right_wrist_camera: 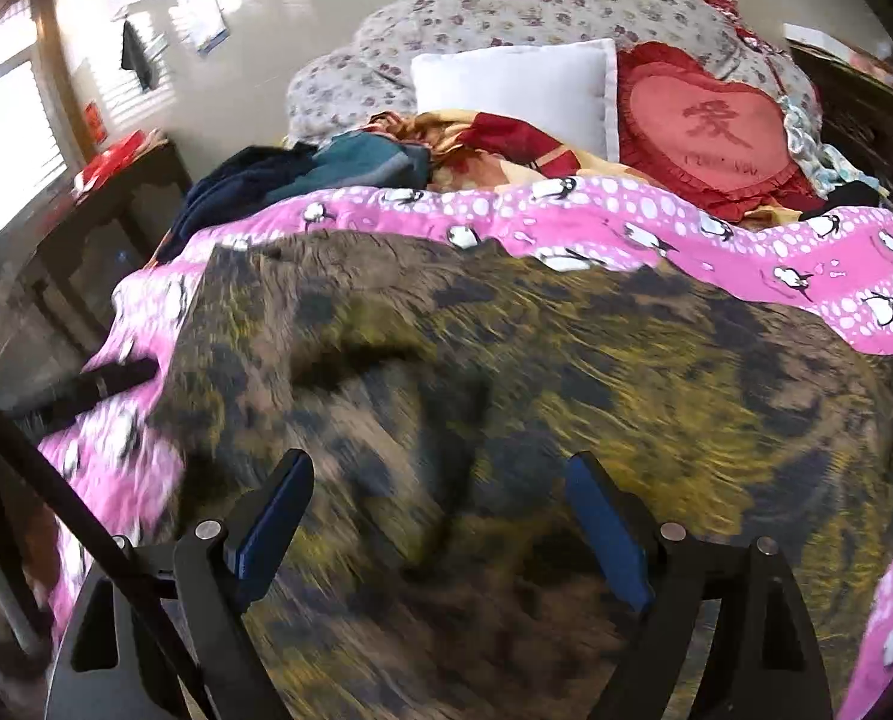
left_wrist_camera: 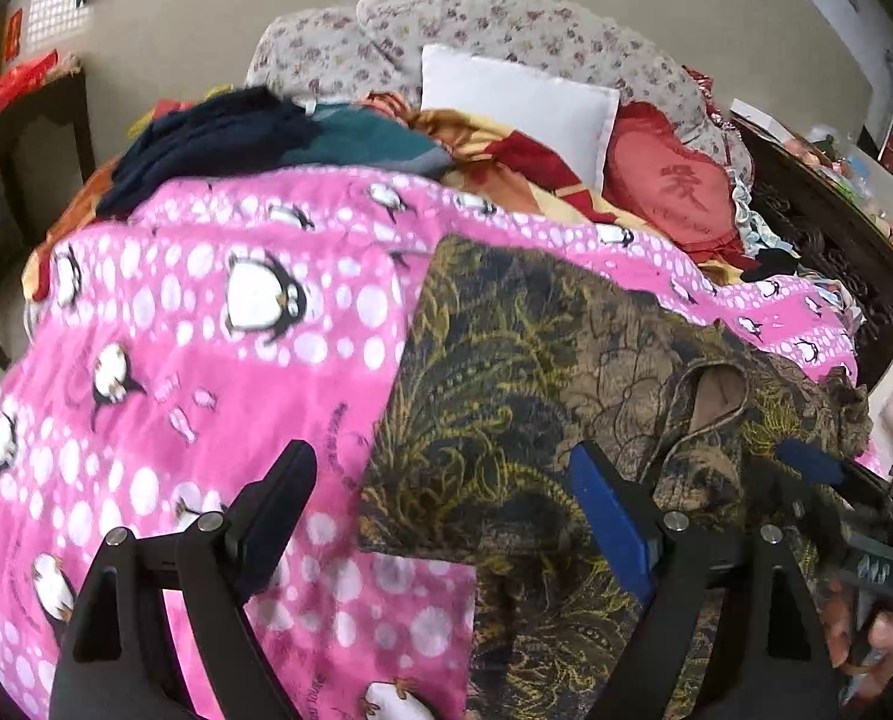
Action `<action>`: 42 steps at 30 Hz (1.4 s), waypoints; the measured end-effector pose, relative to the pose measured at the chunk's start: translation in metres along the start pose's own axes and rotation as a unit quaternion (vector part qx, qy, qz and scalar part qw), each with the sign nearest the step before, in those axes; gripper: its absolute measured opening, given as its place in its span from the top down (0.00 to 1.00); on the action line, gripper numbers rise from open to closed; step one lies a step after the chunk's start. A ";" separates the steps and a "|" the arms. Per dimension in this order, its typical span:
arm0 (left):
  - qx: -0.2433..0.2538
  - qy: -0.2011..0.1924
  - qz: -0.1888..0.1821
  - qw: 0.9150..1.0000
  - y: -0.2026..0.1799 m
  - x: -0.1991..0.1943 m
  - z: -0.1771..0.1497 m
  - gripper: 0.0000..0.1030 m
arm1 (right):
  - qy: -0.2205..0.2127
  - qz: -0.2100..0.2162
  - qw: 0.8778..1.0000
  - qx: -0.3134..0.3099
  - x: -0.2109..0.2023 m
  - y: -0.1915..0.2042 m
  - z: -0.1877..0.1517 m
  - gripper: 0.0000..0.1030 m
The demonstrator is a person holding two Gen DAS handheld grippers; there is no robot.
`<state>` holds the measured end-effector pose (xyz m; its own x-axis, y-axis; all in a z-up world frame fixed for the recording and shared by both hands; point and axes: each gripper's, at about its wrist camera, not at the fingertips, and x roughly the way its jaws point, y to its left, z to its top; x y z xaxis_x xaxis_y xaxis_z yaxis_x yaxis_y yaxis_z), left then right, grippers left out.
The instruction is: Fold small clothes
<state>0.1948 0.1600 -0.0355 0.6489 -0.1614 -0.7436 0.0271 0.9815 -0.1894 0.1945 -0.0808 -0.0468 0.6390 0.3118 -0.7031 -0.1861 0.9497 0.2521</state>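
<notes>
Below, in the left wrist view, the left gripper [left_wrist_camera: 446,504] hangs with fingers wide apart and empty over the garment [left_wrist_camera: 524,372] spread on the pink blanket [left_wrist_camera: 206,360], while in the blurred right wrist view the right gripper [right_wrist_camera: 440,510] hovers likewise agape above it.

light: bright daylight, window [right_wrist_camera: 14,138] blown out | blur: right wrist garment [right_wrist_camera: 506,420] motion-smeared, left wrist mostly sharp | edges: fisheye bend, dark corners

A hot pink blanket [left_wrist_camera: 206,396] is covered in white dots and penguins. The garment [left_wrist_camera: 506,396] is patterned olive, navy and yellow; the heart cushion [right_wrist_camera: 707,126] is red.
</notes>
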 end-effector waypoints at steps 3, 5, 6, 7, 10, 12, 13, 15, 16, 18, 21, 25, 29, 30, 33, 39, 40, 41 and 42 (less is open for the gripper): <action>0.003 -0.003 -0.001 1.000 -0.002 -0.001 -0.002 0.17 | 0.005 0.003 0.999 0.033 0.020 0.009 0.013 0.13; 0.004 -0.007 0.006 1.000 -0.002 -0.001 -0.002 0.17 | 0.004 -0.004 0.999 0.042 0.032 0.012 0.018 0.13; 0.002 -0.008 0.007 1.000 -0.003 -0.006 -0.003 0.17 | 0.004 -0.013 0.999 0.040 0.037 0.015 0.019 0.14; -0.001 -0.007 0.005 1.000 -0.002 -0.006 -0.003 0.17 | 0.004 -0.025 0.999 0.032 0.043 0.017 0.019 0.23; -0.004 -0.006 0.002 1.000 -0.003 -0.010 -0.005 0.17 | 0.014 -0.044 0.999 0.012 0.053 0.009 0.018 0.68; 0.002 -0.009 0.005 1.000 -0.003 -0.014 -0.006 0.17 | 0.007 -0.003 0.999 0.032 0.035 -0.010 0.020 0.84; 0.005 -0.011 0.009 1.000 -0.003 -0.016 -0.006 0.17 | 0.001 0.006 0.999 0.034 0.025 -0.018 0.022 0.86; 0.000 -0.014 0.013 1.000 -0.001 -0.018 -0.003 0.17 | -0.031 0.001 0.999 0.015 -0.006 -0.032 0.030 0.87; -0.006 -0.018 0.012 1.000 0.000 -0.020 -0.001 0.17 | -0.049 -0.005 0.999 0.009 -0.024 -0.042 0.036 0.88; -0.014 -0.025 0.012 0.999 0.002 -0.024 0.003 0.17 | -0.084 -0.019 0.996 0.006 -0.060 -0.066 0.048 0.88; -0.019 -0.031 0.016 0.999 -0.003 -0.024 0.008 0.17 | -0.123 -0.083 0.989 -0.005 -0.096 -0.099 0.056 0.88; -0.008 -0.018 0.020 1.000 -0.020 -0.010 0.009 0.17 | -0.089 -0.125 0.987 0.038 -0.090 -0.152 0.047 0.88; 0.001 -0.005 0.022 1.000 -0.036 0.008 0.011 0.17 | -0.044 -0.140 0.986 0.082 -0.058 -0.196 0.028 0.88; 0.004 -0.003 0.023 1.000 -0.040 0.012 0.012 0.17 | -0.034 -0.136 0.986 0.089 -0.052 -0.203 0.025 0.87; 0.012 -0.007 0.031 0.999 -0.050 0.021 0.018 0.17 | -0.029 -0.112 0.985 0.127 -0.052 -0.219 0.020 0.42; 0.021 0.011 0.071 0.997 -0.053 0.051 0.035 0.17 | -0.083 -0.141 0.972 0.170 -0.090 -0.242 0.017 0.17; 0.020 0.013 0.077 0.997 -0.052 0.056 0.037 0.17 | -0.082 -0.136 0.973 0.168 -0.090 -0.241 0.016 0.17; 0.020 0.014 0.080 0.997 -0.051 0.060 0.039 0.17 | -0.075 -0.128 0.976 0.162 -0.088 -0.237 0.015 0.17; 0.019 0.016 0.085 0.996 -0.051 0.066 0.041 0.17 | -0.068 -0.122 0.978 0.153 -0.086 -0.231 0.014 0.17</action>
<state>0.2671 0.1032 -0.0483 0.6219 0.0046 -0.7831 -0.0510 0.9981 -0.0346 0.1929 -0.3276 -0.0358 0.7339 0.0512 -0.6773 0.2027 0.9352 0.2903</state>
